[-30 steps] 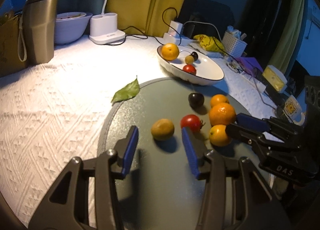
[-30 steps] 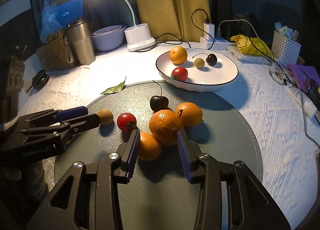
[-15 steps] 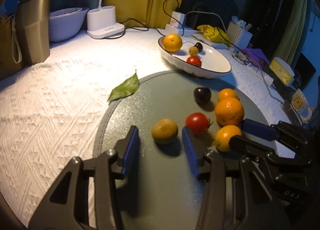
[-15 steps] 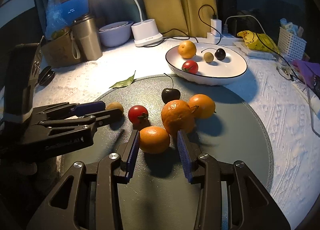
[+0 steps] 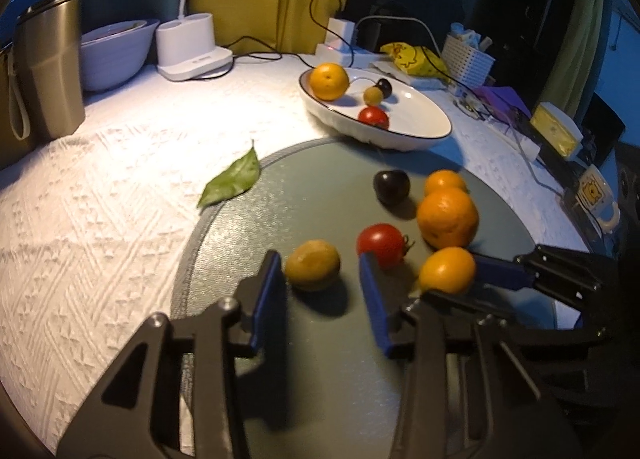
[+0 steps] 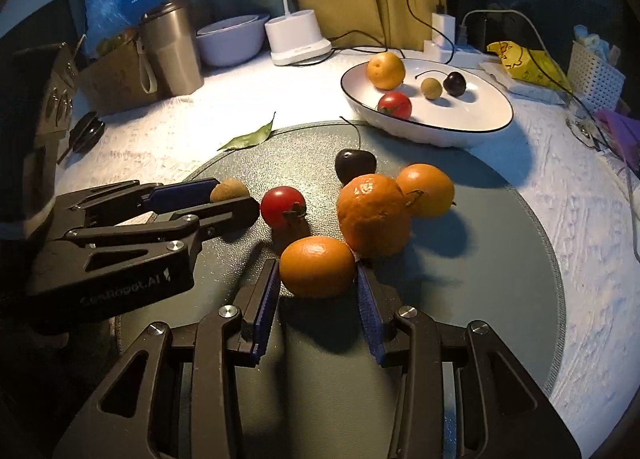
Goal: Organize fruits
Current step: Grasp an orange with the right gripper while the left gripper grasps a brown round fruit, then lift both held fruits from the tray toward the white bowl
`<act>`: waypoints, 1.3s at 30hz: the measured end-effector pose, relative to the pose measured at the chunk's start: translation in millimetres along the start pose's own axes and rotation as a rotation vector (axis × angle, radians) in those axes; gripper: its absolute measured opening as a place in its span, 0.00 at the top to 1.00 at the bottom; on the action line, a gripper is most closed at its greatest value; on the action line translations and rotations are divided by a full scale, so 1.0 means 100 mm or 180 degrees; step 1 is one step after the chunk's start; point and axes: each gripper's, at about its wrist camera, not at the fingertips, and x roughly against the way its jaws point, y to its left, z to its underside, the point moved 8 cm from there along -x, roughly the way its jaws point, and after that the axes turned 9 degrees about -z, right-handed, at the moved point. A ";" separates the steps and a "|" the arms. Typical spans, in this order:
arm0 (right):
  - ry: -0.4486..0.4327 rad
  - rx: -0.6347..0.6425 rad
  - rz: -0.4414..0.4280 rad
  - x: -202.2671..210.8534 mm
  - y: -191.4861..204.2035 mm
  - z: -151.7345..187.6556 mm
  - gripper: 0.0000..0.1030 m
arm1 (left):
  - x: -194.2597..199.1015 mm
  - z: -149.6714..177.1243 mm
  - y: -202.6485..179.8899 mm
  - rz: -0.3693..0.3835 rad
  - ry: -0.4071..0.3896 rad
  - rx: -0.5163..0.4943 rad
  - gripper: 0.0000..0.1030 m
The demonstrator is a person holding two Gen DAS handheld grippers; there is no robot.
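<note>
Left wrist view: the left gripper has just been closing, its jaws either side of a yellow-green fruit on the round grey mat, one pad touching, the other clear.

Right wrist view: the right gripper brackets a small orange, jaws narrow, not visibly clamped. White plate behind on the lamplit desk.
</note>
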 end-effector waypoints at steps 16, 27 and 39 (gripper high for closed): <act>-0.0187 0.0127 -0.0079 0.16 0.10 -0.08 0.61 | 0.15 -0.03 0.02 -0.0039 -0.0102 -0.0012 0.72; -0.0434 0.0212 -0.0085 0.46 0.09 -0.31 0.61 | 0.38 -0.27 0.01 -0.0084 -0.0301 0.0013 0.72; -0.0653 0.0195 -0.0045 0.71 -0.14 -0.52 0.61 | 0.46 -0.53 -0.13 -0.0049 -0.0429 -0.0001 0.72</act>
